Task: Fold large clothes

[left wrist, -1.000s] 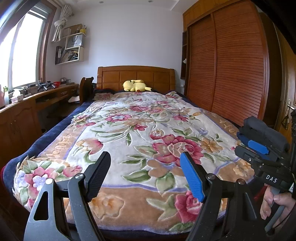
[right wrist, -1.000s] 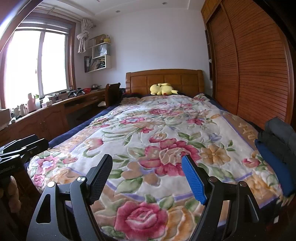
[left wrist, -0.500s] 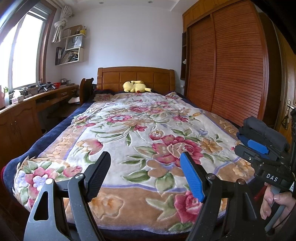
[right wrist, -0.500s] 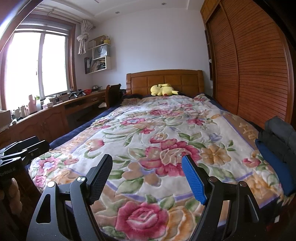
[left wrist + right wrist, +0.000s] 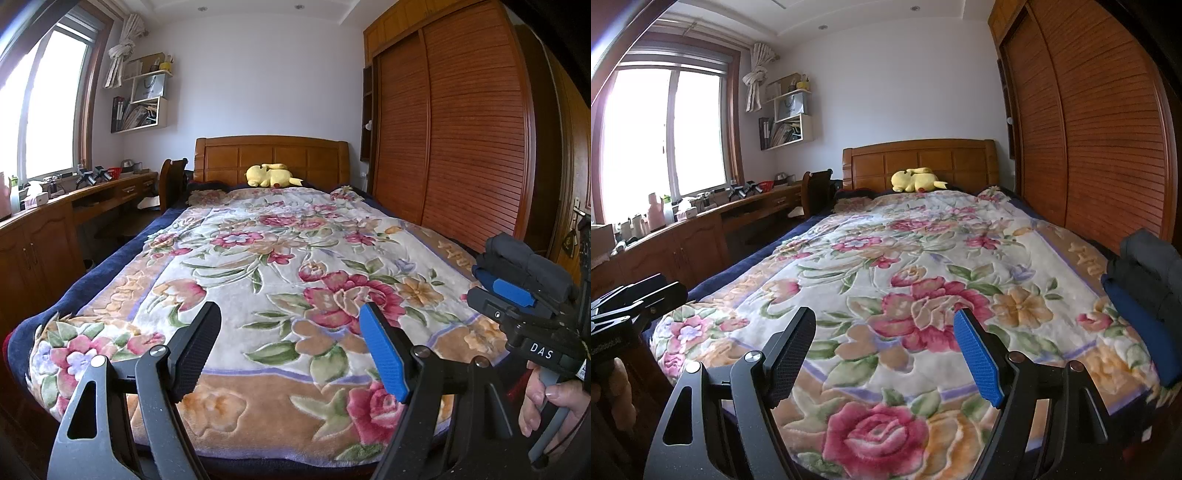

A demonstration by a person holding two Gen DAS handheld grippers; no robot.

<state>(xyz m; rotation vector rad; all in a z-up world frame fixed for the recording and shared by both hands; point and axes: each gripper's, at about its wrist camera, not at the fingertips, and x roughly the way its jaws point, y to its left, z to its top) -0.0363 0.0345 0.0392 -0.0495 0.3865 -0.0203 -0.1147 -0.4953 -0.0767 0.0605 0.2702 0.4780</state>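
A stack of folded dark clothes, black over navy blue [image 5: 524, 262] [image 5: 1145, 291], sits at the right front corner of the bed. My left gripper [image 5: 290, 334] is open and empty, held above the foot of the bed. My right gripper [image 5: 884, 339] is open and empty, also above the foot of the bed, left of the stack. In the left wrist view the right gripper [image 5: 517, 306] shows at the right, in front of the stack. No unfolded garment is in view.
A floral blanket [image 5: 280, 266] covers the bed. A yellow plush toy [image 5: 271, 176] lies by the wooden headboard. A wooden wardrobe [image 5: 461, 140] runs along the right. A wooden desk and cabinets [image 5: 701, 229] with small items run under the window at left.
Both views have shifted very slightly. Both grippers stay open and empty. Nothing on the bed has moved.
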